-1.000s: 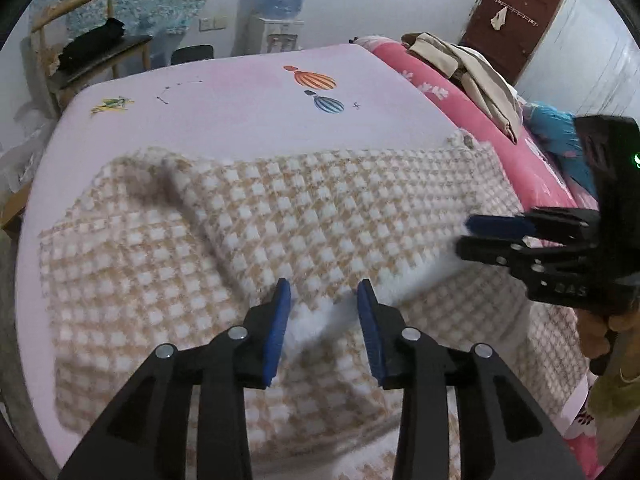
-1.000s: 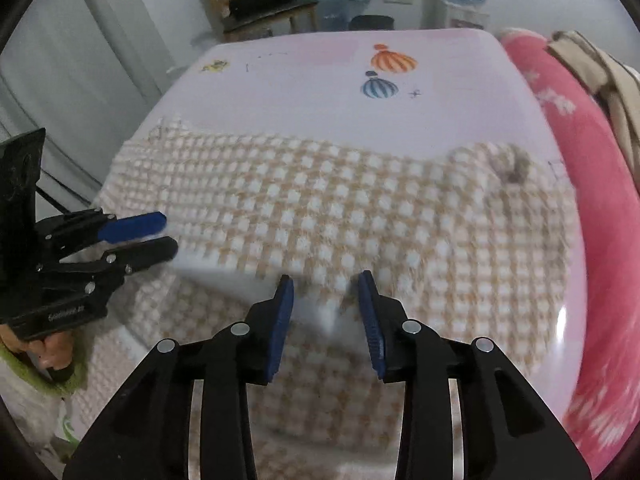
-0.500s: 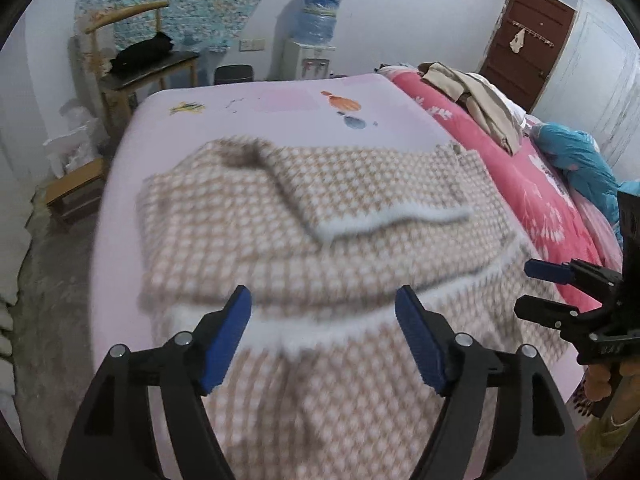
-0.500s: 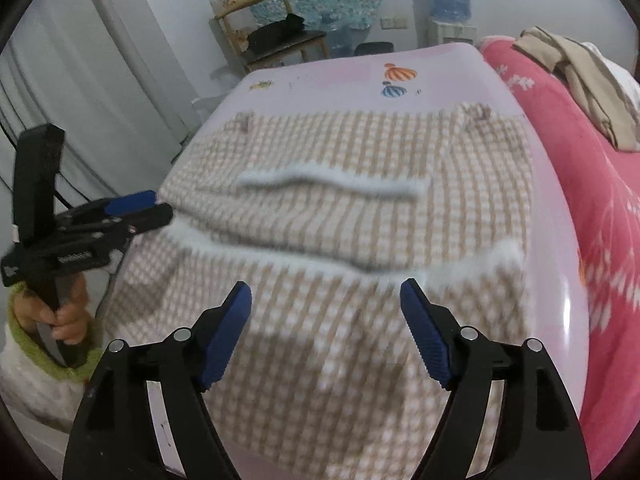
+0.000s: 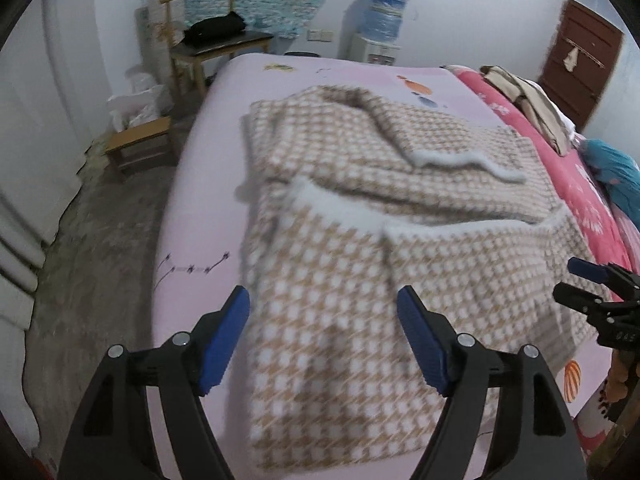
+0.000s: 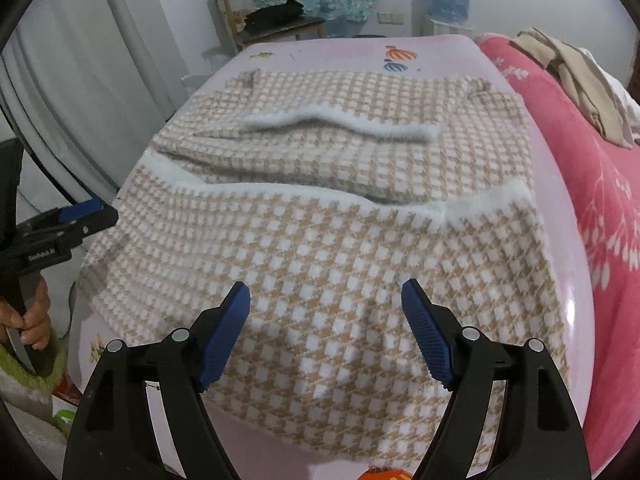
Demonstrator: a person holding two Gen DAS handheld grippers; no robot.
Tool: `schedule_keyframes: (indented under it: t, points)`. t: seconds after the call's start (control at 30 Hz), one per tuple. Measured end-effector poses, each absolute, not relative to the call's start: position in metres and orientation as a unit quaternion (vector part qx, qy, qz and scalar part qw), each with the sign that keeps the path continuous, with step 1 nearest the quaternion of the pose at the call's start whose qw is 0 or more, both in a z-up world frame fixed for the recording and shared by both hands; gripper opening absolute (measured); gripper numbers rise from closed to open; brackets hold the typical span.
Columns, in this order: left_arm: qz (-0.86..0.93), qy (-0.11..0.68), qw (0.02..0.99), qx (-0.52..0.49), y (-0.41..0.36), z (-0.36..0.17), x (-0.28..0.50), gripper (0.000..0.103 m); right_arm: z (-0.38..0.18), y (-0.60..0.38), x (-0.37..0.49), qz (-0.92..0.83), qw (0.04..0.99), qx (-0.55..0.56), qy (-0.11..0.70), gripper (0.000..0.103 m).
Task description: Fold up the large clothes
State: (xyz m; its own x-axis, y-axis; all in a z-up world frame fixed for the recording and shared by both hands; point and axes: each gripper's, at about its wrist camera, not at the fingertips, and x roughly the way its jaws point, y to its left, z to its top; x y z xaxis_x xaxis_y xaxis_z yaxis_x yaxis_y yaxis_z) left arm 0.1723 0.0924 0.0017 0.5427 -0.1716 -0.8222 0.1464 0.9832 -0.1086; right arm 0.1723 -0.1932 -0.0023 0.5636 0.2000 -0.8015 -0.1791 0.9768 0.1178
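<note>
A large tan-and-white houndstooth garment (image 5: 360, 280) (image 6: 340, 248) with fluffy white trim lies folded on the pink bed sheet (image 5: 200, 240) (image 6: 320, 52). Its near part is laid over its far part. My left gripper (image 5: 322, 340) hovers open over the garment's near left corner, with nothing pressed between its blue pads. It also shows at the left edge of the right wrist view as the left gripper (image 6: 92, 212), held by a hand. My right gripper (image 6: 324, 320) hangs above the near middle of the cloth with its jaws opening and empty. The right gripper (image 5: 576, 280) also appears in the left wrist view.
A red flowered blanket (image 6: 600, 168) with beige clothes (image 6: 580, 80) on it covers the bed's right side. Beyond the bed stand a wooden chair (image 5: 216, 40) and a water dispenser (image 5: 380, 32). A low stool (image 5: 140, 140) sits on the floor at the left.
Both grippers have opened and let go of the white-trimmed edge, then drawn back toward the bed's near edge. The left one has swung left. The folded cloth stays on the bed.
</note>
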Motion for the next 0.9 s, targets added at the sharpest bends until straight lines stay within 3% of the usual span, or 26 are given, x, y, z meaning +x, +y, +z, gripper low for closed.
schedule_keyframes:
  t: [0.17, 0.9]
  points:
    - [-0.082, 0.477, 0.875, -0.027, 0.098, -0.004, 0.168, 0.074, -0.002, -0.189, 0.173, 0.105, 0.888, 0.001, 0.448, 0.082]
    - [-0.075, 0.484, 0.871, -0.019, 0.094, -0.012, 0.17, 0.074, -0.009, -0.199, 0.177, 0.095, 0.885, 0.014, 0.456, 0.082]
